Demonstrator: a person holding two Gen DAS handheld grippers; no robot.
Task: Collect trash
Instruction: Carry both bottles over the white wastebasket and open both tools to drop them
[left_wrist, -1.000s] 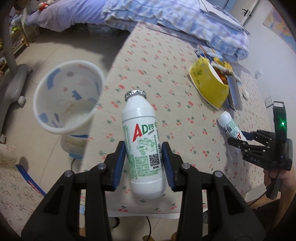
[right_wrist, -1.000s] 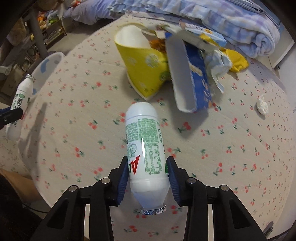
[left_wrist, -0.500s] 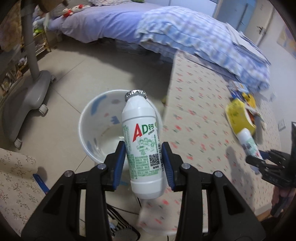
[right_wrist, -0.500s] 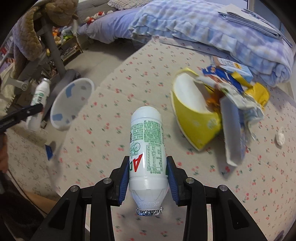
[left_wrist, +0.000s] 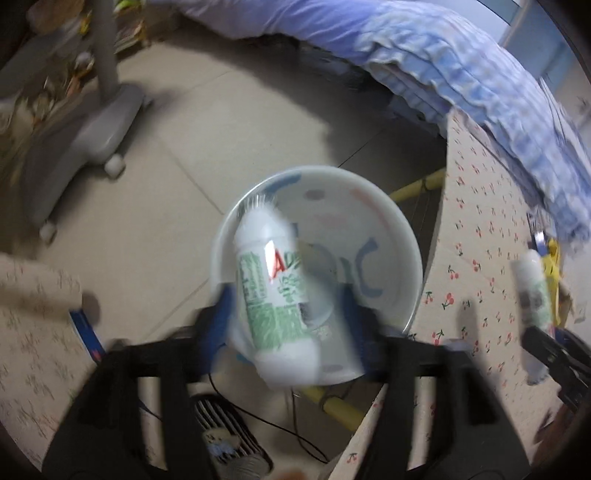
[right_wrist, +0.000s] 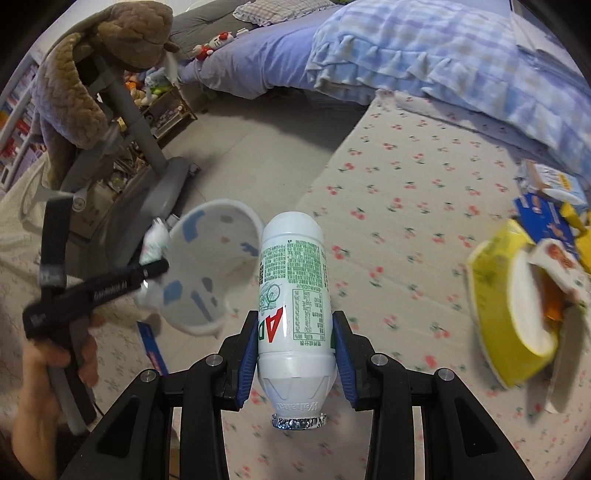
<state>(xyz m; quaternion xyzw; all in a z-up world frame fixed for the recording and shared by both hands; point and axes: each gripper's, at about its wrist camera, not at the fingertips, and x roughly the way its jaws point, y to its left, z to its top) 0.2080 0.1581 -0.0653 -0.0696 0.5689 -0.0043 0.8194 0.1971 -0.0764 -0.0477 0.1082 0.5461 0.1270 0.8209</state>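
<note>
Left gripper (left_wrist: 286, 310), jaws just opened wide, pads clear of the white plastic drink bottle with green label (left_wrist: 275, 295) tilting between them above the white round waste bin with blue patches (left_wrist: 388, 236); right gripper (right_wrist: 295, 354) pinching a second white green-labelled bottle (right_wrist: 291, 291), foil cap nearest the camera, over the cherry-print tablecloth (right_wrist: 399, 206)

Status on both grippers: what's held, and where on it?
Right gripper clamps a white plastic drink bottle by its lower body, foil cap toward camera. Left gripper has just opened; its bottle is loose over the white bin.
</note>
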